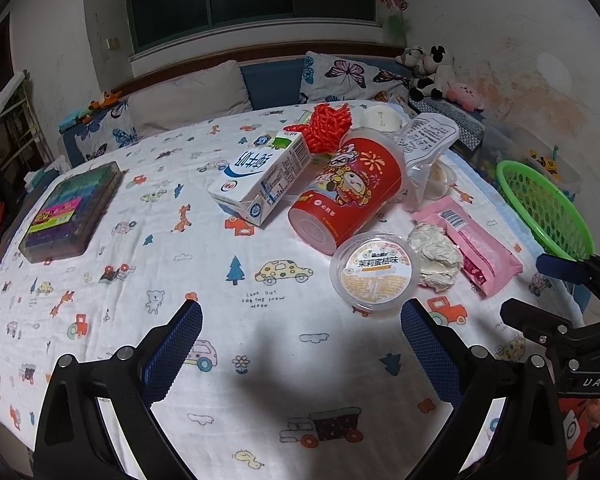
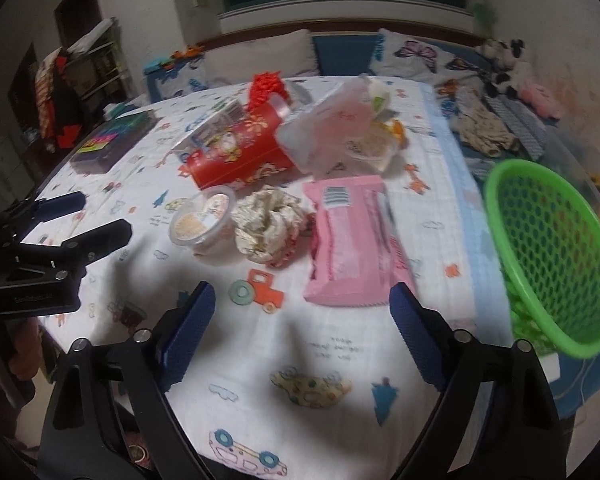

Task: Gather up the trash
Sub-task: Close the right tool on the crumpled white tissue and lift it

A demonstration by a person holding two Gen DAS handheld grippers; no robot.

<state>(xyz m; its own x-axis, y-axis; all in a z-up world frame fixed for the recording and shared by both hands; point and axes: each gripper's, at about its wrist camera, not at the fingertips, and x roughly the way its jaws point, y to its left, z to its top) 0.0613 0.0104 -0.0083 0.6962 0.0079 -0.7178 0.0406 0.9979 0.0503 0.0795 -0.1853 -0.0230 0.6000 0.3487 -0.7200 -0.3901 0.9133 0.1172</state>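
Trash lies on a cartoon-print cloth: a white milk carton (image 1: 260, 182), a red paper cup (image 1: 348, 192) on its side, a round lidded cup (image 1: 374, 274), a crumpled tissue (image 1: 436, 256), a pink wrapper (image 1: 474, 240) and a clear bag (image 1: 424, 152). My left gripper (image 1: 300, 344) is open and empty, just short of the lidded cup. My right gripper (image 2: 302, 324) is open and empty, just short of the pink wrapper (image 2: 348, 240), with the tissue (image 2: 266, 224) and lidded cup (image 2: 200, 220) to its left. A green mesh basket (image 2: 552, 256) stands at the right.
A dark box of coloured items (image 1: 74, 212) lies at the far left of the cloth. Pillows and soft toys (image 1: 432, 68) line the back. The basket also shows in the left wrist view (image 1: 540, 208), past the cloth's right edge.
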